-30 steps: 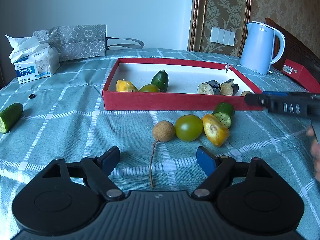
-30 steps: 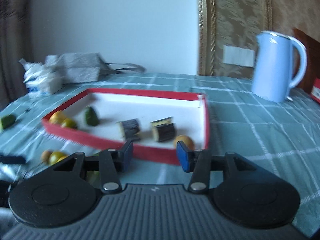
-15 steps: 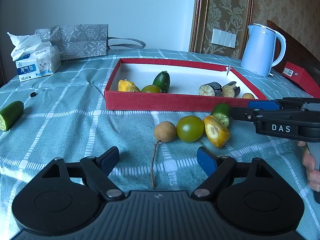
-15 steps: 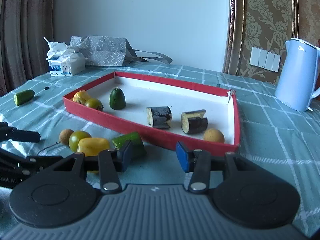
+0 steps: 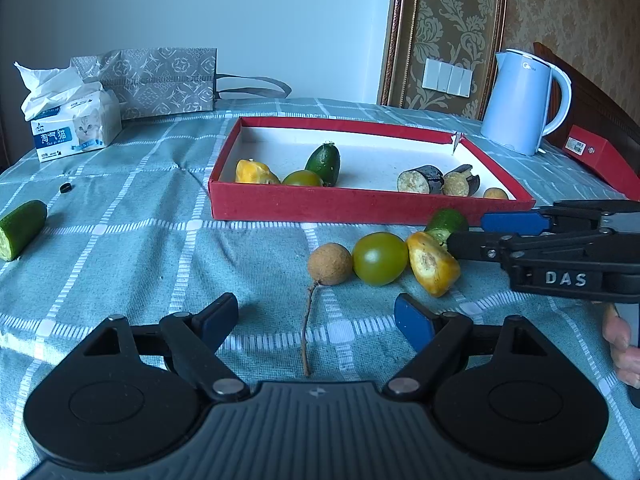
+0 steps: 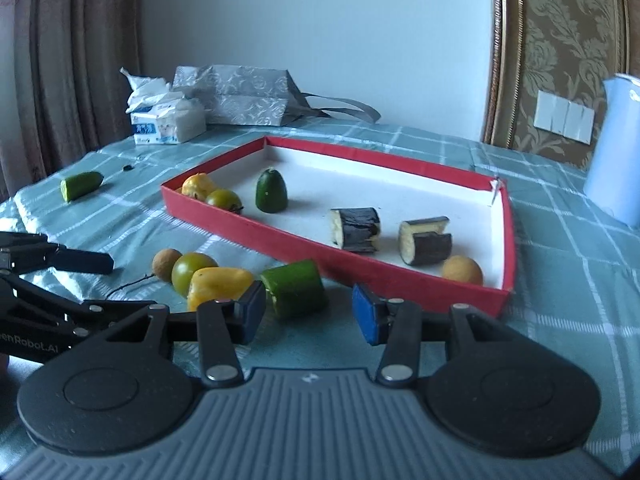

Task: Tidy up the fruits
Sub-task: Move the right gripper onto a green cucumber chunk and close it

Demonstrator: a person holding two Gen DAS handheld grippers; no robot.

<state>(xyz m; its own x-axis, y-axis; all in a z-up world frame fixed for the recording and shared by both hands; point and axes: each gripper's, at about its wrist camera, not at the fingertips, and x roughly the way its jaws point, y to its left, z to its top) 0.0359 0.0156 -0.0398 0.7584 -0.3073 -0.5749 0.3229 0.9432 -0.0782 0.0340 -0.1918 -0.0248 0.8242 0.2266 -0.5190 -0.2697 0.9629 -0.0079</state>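
Observation:
A red tray (image 5: pixel 372 205) (image 6: pixel 280 237) with a white floor holds a yellow pepper piece, a green tomato, a cucumber end, two eggplant pieces and a longan. In front of it on the checked cloth lie a stemmed longan (image 5: pixel 330 264), a green tomato (image 5: pixel 380 258), a yellow pepper piece (image 5: pixel 434 264) and a cucumber piece (image 5: pixel 446 222) (image 6: pixel 294 288). My left gripper (image 5: pixel 316 320) is open just short of the longan, only the stem between its fingers. My right gripper (image 6: pixel 308 314) (image 5: pixel 466 233) is open, narrowly, its pads just short of the cucumber piece and not pressing it.
Another cucumber piece (image 5: pixel 20 230) lies far left near a small black ring (image 5: pixel 65 188). A tissue pack (image 5: pixel 72 124) and grey bag (image 5: pixel 160 80) stand at the back left. A blue kettle (image 5: pixel 520 104) and red box (image 5: pixel 600 156) stand on the right. A hand (image 5: pixel 622 344) holds the right gripper.
My right gripper has swung from facing the tray's right end down and left to the cucumber piece in front of the tray. My left gripper has stayed put.

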